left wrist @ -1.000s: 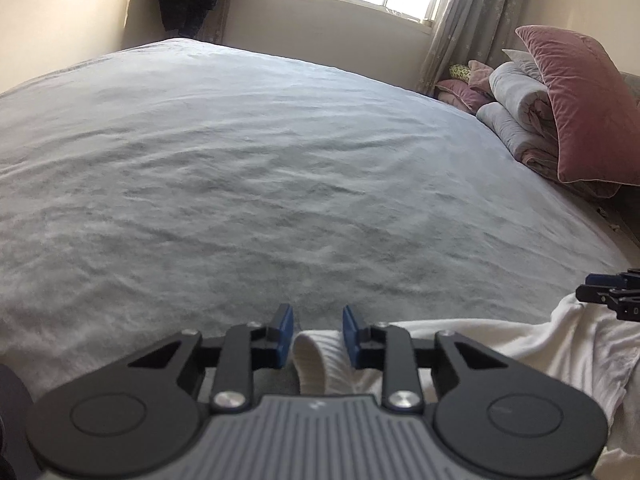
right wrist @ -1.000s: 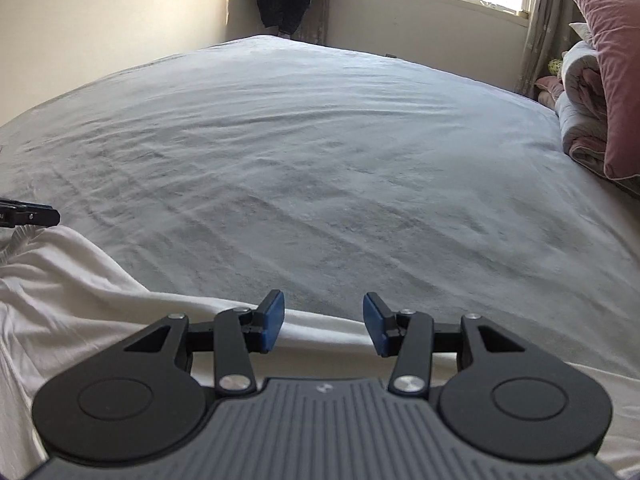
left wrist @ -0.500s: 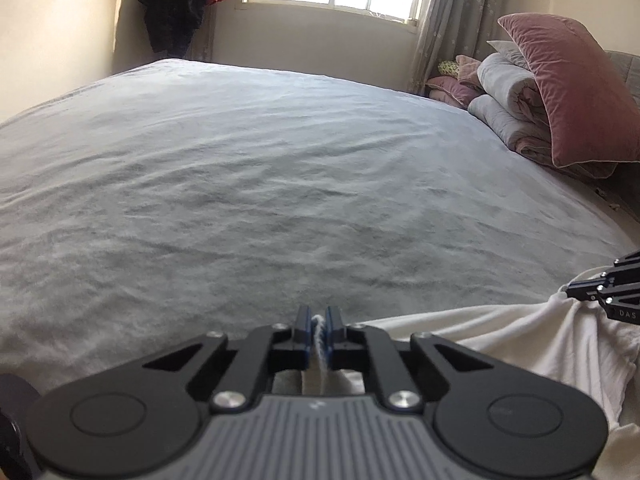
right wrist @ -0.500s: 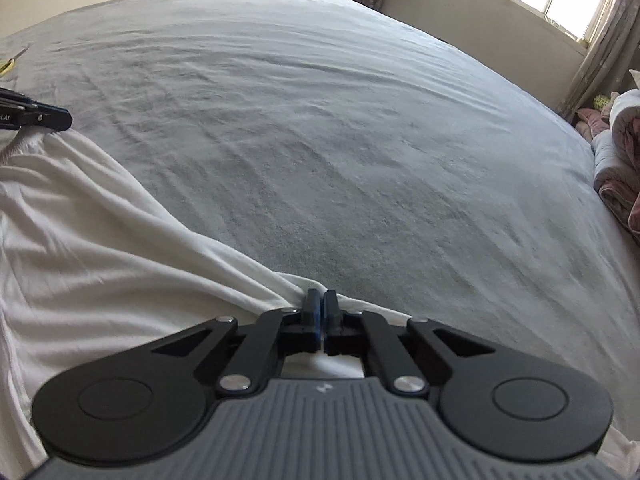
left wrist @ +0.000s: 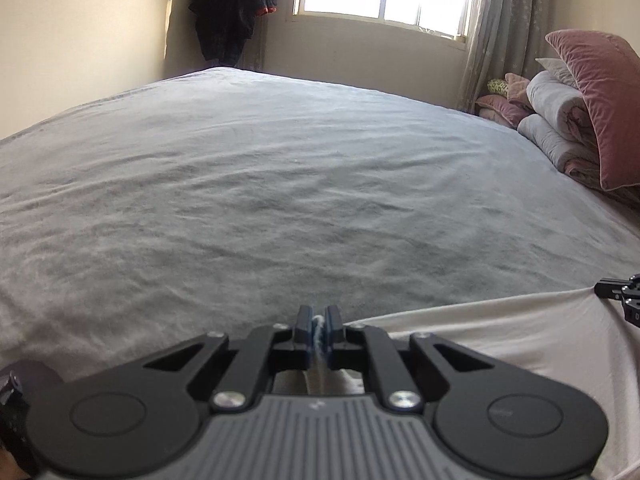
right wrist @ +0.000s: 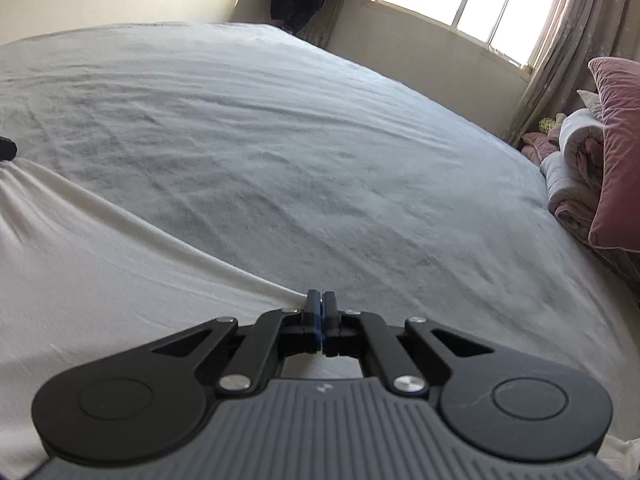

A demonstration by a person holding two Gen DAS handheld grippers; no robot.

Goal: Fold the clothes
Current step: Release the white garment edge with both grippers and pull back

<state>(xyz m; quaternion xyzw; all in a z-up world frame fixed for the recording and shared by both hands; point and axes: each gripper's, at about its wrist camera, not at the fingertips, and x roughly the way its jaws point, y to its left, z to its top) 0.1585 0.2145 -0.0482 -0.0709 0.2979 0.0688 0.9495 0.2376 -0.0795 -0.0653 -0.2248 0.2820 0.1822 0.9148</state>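
From the left wrist view, the left gripper (left wrist: 319, 322) is closed tight on a bunched edge of the white garment (left wrist: 500, 336), a thin ridge of cloth showing between its blue pads; pinching a gathered edge like this gives a firm hold so the fabric will not slip when pulled. The garment stretches away to the right across the grey bed (left wrist: 280, 200), drawn into a taut line up to the tip of the right gripper (left wrist: 618, 294) at the frame's edge, which suggests the two hold it spread between them to flatten it for a fold. Pink pillows and rolled quilts (left wrist: 568, 120) are stacked at the head of the bed, clear of the working area. From the right wrist view, the right gripper (right wrist: 320, 322) is likewise clamped shut, with the garment's (right wrist: 100, 280) edge running straight into its closed pads. The cloth fans leftward in tension creases toward the left gripper's tip (right wrist: 6, 148). No box, basket or other container appears in either view; the garment lies directly on the bed (right wrist: 320, 140).
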